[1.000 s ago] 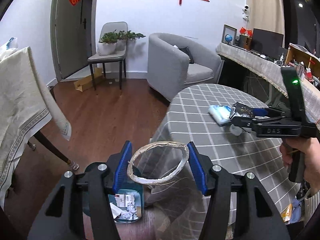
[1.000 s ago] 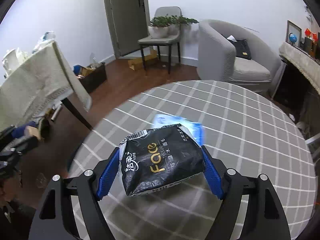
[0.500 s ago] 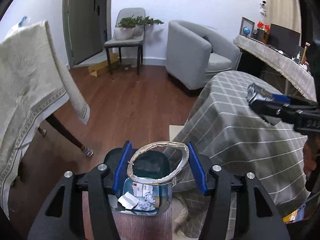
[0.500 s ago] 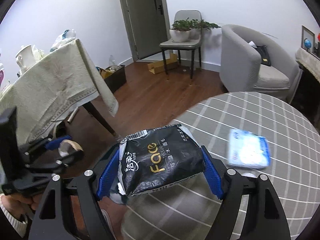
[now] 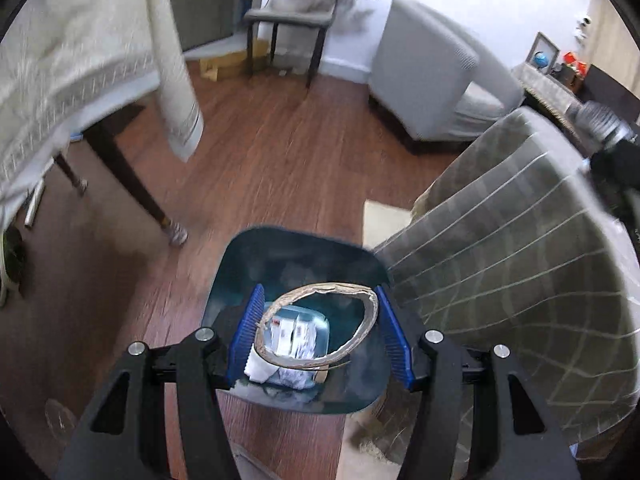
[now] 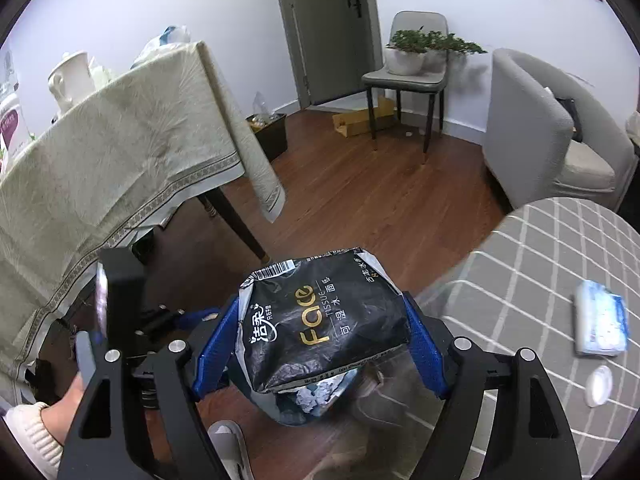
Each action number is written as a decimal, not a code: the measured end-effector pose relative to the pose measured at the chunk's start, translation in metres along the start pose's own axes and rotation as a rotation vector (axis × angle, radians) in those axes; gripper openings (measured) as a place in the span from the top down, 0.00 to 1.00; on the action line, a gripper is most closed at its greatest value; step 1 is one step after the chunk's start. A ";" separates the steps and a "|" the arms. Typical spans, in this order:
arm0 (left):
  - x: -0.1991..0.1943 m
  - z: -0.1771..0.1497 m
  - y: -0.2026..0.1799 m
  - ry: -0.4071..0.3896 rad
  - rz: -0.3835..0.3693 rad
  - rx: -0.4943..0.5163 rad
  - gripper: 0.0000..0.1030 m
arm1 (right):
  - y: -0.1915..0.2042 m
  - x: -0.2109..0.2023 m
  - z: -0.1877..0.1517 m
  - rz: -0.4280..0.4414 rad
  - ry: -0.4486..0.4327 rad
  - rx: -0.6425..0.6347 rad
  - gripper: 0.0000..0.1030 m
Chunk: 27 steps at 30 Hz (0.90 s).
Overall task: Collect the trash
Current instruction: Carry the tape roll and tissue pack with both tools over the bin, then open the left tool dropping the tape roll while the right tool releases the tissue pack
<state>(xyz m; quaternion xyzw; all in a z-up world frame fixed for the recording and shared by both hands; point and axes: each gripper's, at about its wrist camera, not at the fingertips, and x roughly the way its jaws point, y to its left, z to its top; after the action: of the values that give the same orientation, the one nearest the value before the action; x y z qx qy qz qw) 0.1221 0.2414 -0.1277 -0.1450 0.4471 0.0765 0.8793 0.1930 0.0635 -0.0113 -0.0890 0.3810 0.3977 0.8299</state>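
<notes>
My left gripper (image 5: 318, 334) is shut on a cardboard tape ring (image 5: 362, 332) and holds it right above the open teal trash bin (image 5: 296, 252), which has crumpled paper inside. My right gripper (image 6: 320, 344) is shut on a black "Face" tissue wrapper (image 6: 316, 328) and holds it past the round table's edge, above the floor. The bin (image 6: 304, 404) shows partly beneath the wrapper. The left gripper also shows at the lower left of the right wrist view (image 6: 120, 320).
A round table with grey checked cloth (image 6: 560, 264) carries a blue tissue pack (image 6: 600, 326) and a white cap (image 6: 598, 384). A table with beige cloth (image 6: 120, 152) stands left. A grey armchair (image 5: 432, 80) and a chair with plants (image 6: 412, 68) stand at the back.
Both grippers moved left off the round table. The left gripper tilted down and now hangs over the bin. The right gripper carried the wrapper past the table edge.
</notes>
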 end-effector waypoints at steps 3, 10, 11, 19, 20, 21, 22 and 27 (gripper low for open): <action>0.015 -0.009 0.009 0.052 0.006 0.000 0.42 | 0.009 0.010 0.002 0.006 0.014 -0.011 0.24; 0.034 -0.027 0.027 0.127 -0.005 -0.006 0.41 | 0.028 0.032 0.002 0.024 0.042 -0.025 0.24; 0.037 -0.028 0.030 0.134 -0.013 -0.008 0.39 | 0.030 0.035 0.002 0.025 0.045 -0.025 0.24; 0.020 -0.030 0.041 0.091 -0.017 0.002 0.32 | 0.036 0.068 0.001 0.003 0.088 -0.011 0.24; 0.016 -0.028 0.043 0.079 -0.019 -0.006 0.32 | 0.037 0.072 0.000 -0.004 0.096 -0.014 0.24; 0.011 -0.027 0.045 0.067 -0.021 -0.013 0.32 | 0.039 0.078 -0.002 -0.018 0.107 -0.021 0.24; 0.007 -0.025 0.046 0.055 -0.024 -0.019 0.32 | 0.039 0.081 -0.002 -0.025 0.113 -0.024 0.24; -0.021 -0.017 0.050 -0.017 -0.038 -0.030 0.32 | 0.037 0.102 -0.010 -0.037 0.155 -0.009 0.24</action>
<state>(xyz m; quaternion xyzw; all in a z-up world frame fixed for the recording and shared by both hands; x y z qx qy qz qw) 0.0835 0.2831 -0.1289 -0.1658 0.4358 0.0677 0.8821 0.2006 0.1441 -0.0849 -0.1302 0.4405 0.3758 0.8048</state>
